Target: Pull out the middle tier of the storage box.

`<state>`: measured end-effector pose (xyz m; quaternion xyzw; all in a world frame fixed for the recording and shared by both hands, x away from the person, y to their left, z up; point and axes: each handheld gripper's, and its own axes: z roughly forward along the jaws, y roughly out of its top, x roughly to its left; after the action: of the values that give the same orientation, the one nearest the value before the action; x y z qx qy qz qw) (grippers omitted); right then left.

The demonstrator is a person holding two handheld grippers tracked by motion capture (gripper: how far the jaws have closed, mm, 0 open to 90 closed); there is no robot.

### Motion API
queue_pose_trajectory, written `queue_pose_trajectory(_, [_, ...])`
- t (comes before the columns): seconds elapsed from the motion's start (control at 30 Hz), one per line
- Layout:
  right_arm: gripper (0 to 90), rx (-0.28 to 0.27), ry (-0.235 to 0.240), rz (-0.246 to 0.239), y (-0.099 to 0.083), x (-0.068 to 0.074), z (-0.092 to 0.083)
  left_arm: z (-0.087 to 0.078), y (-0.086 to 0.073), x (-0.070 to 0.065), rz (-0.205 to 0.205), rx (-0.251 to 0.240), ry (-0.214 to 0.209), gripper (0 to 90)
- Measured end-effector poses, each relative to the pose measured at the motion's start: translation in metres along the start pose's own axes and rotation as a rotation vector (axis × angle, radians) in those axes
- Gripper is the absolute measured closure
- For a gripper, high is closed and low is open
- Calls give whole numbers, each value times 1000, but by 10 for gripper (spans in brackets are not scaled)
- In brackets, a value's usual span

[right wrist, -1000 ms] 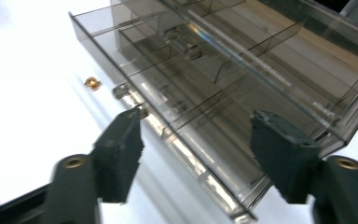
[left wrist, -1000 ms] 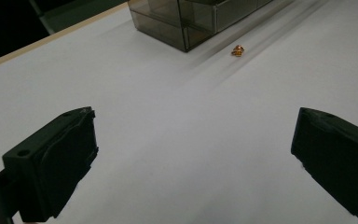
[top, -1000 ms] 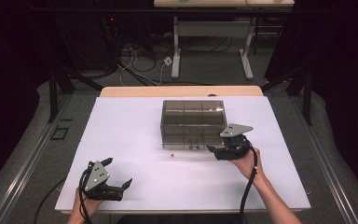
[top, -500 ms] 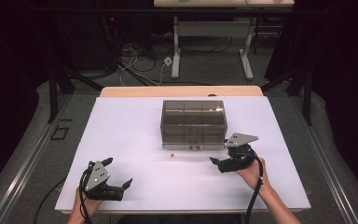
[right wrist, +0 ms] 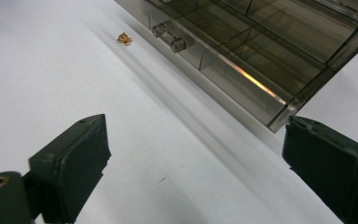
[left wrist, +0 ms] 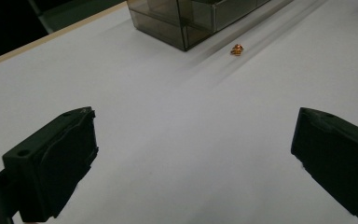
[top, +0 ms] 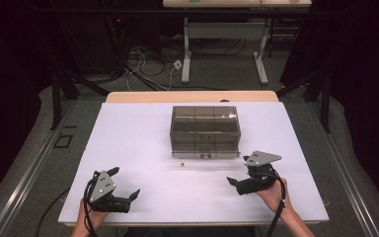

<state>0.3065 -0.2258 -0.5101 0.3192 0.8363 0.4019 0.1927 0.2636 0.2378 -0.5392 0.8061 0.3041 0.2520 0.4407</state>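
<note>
A smoky clear box (top: 205,131) with inner compartments is seen ahead of both tongs, nearer to the right gripper (top: 233,182) than to the left gripper (top: 134,195). Its long axis is laid across the table, from left to right in the high view, and its front side with a round knob (right wrist: 170,38) is turned toward the person. In the right gripper view the near corner of the box is found just beyond the right jaw, apart from it. A small orange piece (top: 181,163) is placed on the table in front of the box, between the two tongs and farther away than both; its direction cannot be told because it is too small. The jaws of the right gripper have just been opening; they are now held wide apart and nothing is between them. The jaws of the left gripper are also spread wide, and nothing is gripped. The table (top: 143,148) is covered with a plain white sheet. Behind it a grey floor, loose cables and the legs of another desk (top: 224,29) are seen in a dark room.
</note>
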Motion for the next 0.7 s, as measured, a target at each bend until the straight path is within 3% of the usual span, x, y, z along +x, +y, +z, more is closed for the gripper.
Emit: queue_pose_trajectory(0.7, [0, -22, -16, 39, -16, 1, -11, 6, 5, -6, 31, 15, 2, 1])
